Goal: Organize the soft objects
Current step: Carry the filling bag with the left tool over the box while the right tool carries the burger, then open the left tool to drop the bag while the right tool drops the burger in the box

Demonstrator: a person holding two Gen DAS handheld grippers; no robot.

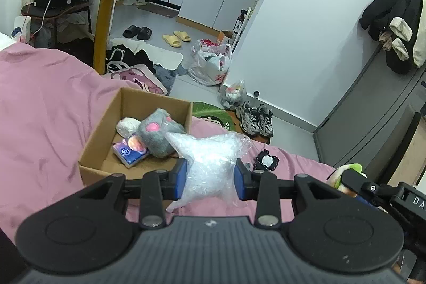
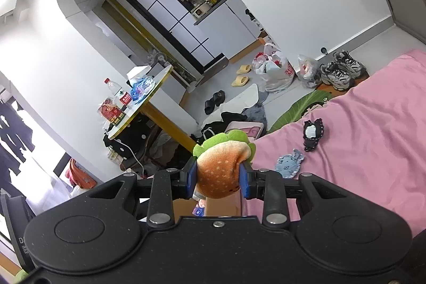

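**Both Grippers Loaded, Box Ahead of the Left**

Holding a clear plastic-wrapped bundle [image 1: 210, 164] pinched between nearly closed pads, the left gripper [image 1: 211, 178] hung above the pink bed [image 1: 40, 111]. The cardboard box [image 1: 106, 135], already carrying a grey plush [image 1: 159, 132], lay toward its eleven o'clock, close by, so this hand looked nearer. The right gripper [image 2: 218, 177] clamped a burger plush [image 2: 223, 167], with the box edge just beneath at its six o'clock.

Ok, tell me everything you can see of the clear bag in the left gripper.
The clear plastic bag is a puffy, crinkled pouch, apparently stuffed with translucent white filling, its corners flaring into points. The left gripper pinches its middle between blue pads, holding it off the pink bedcover, in front of the cardboard box. Nothing else touches it.
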